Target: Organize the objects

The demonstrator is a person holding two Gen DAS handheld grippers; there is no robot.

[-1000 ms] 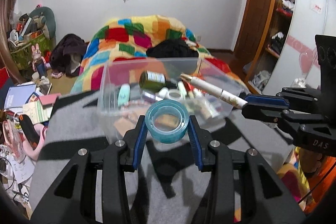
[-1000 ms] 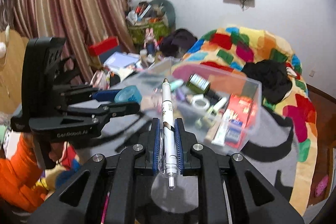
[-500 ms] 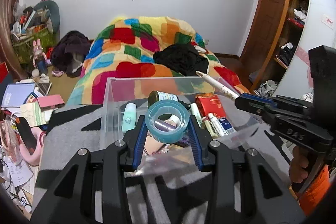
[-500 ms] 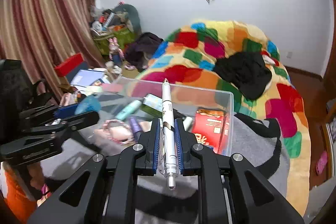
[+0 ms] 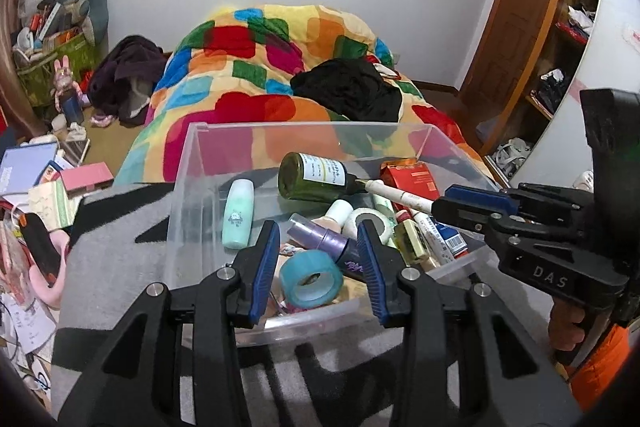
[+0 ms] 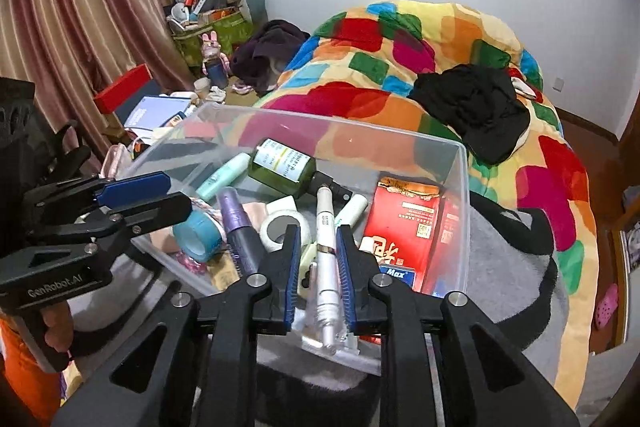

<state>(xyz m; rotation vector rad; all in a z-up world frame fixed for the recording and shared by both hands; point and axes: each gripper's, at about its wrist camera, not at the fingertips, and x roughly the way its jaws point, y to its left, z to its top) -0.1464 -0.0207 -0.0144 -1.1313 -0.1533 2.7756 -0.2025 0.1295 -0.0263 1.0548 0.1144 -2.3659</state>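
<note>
On a grey blanket point(image 5: 116, 255) beside a bright patchwork quilt point(image 6: 404, 67), a clear box point(image 5: 192, 187) is sitting. Above it, the left gripper point(image 5: 318, 259) is standing open around the dropped tape point(image 5: 311, 279). The right gripper's point(image 6: 318, 259) jaws are opening around a white pen point(image 6: 325, 243).

The right gripper point(image 6: 318, 253) is opening its jaws, a white pen point(image 6: 325, 251) between them and clear of both pads, over a clear bin point(image 6: 462, 195); the left gripper point(image 6: 160, 193) hovers to its left above a blue tape roll point(image 6: 196, 233)
</note>
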